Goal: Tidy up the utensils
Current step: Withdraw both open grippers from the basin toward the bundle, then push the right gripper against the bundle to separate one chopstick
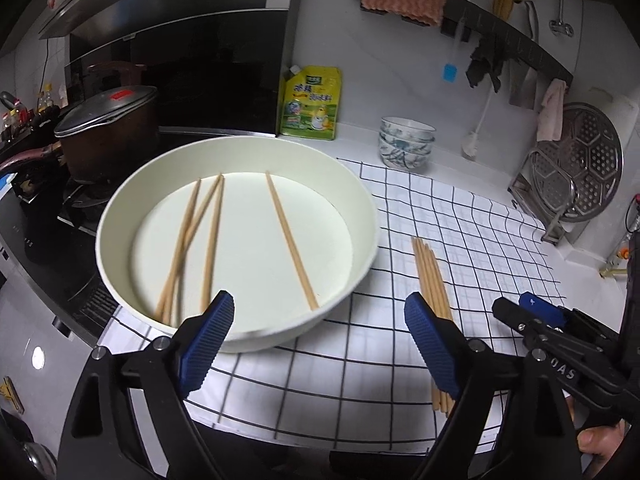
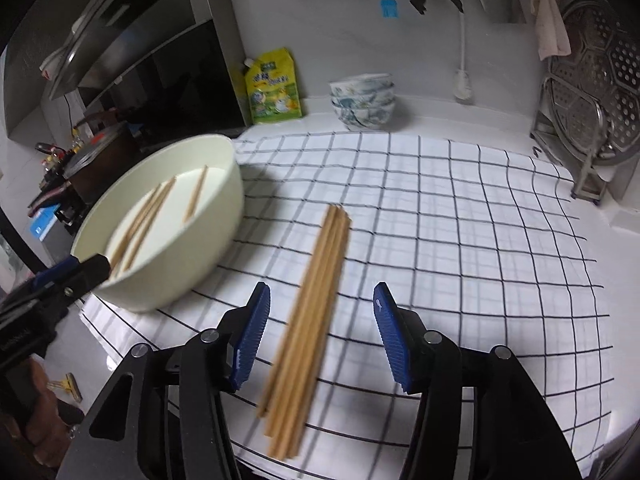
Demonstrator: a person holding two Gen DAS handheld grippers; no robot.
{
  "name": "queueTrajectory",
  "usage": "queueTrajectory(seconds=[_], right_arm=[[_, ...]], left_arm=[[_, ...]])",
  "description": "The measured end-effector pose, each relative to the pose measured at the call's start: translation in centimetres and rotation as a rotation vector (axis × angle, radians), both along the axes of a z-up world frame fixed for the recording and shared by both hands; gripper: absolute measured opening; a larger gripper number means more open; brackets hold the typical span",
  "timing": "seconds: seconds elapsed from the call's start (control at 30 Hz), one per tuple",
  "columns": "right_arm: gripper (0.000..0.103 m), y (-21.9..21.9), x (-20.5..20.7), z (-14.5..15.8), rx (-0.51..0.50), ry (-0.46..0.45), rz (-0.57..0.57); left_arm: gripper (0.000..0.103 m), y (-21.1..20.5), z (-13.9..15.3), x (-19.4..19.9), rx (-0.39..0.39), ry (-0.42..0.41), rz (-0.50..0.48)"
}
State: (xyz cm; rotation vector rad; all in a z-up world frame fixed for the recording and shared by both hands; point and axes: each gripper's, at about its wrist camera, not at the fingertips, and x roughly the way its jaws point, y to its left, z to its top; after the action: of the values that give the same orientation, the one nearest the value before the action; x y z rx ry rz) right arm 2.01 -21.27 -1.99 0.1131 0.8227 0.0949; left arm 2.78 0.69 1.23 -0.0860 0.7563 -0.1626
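Right claw point(image 2: 320, 336) spread above chopstick bundle point(image 2: 312, 320) | left claw point(image 1: 320, 344) spread at basin point(image 1: 240, 236)

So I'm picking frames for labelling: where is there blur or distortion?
Left wrist view: fisheye bends the checked cloth; the white basin near rim smears. Right wrist view: the chopstick bundle is motion-blurred, and the cloth grid also curves.

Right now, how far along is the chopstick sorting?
Partly done. A bundle of chopsticks already lies lined up on the checked cloth. Nothing is in hand: the left gripper and right gripper are both open and empty. Four loose chopsticks remain in the white basin.
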Motion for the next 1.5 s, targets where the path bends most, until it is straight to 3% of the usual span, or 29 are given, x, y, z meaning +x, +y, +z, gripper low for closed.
queueTrajectory(seconds=[0.47, 0.97, 1.5], right_arm=[[0.052, -0.4, 1.8, -4.9, -0.078, 0.095, 0.022], [0.052, 0.5, 2.7, -6.1, -0.130, 0.115, 0.045], [0.052, -2.7, 1.8, -6.8, -0.132, 0.136, -0.013]], left_arm=[[0.089, -3.0, -2.4, -0.1, 0.078, 0.026, -0.024], [0.089, -4.2, -2.6, -0.8, 0.061, 0.028, -0.062], [0.089, -7.9, -6.1, 0.1, 0.088, 0.114, -0.144]])
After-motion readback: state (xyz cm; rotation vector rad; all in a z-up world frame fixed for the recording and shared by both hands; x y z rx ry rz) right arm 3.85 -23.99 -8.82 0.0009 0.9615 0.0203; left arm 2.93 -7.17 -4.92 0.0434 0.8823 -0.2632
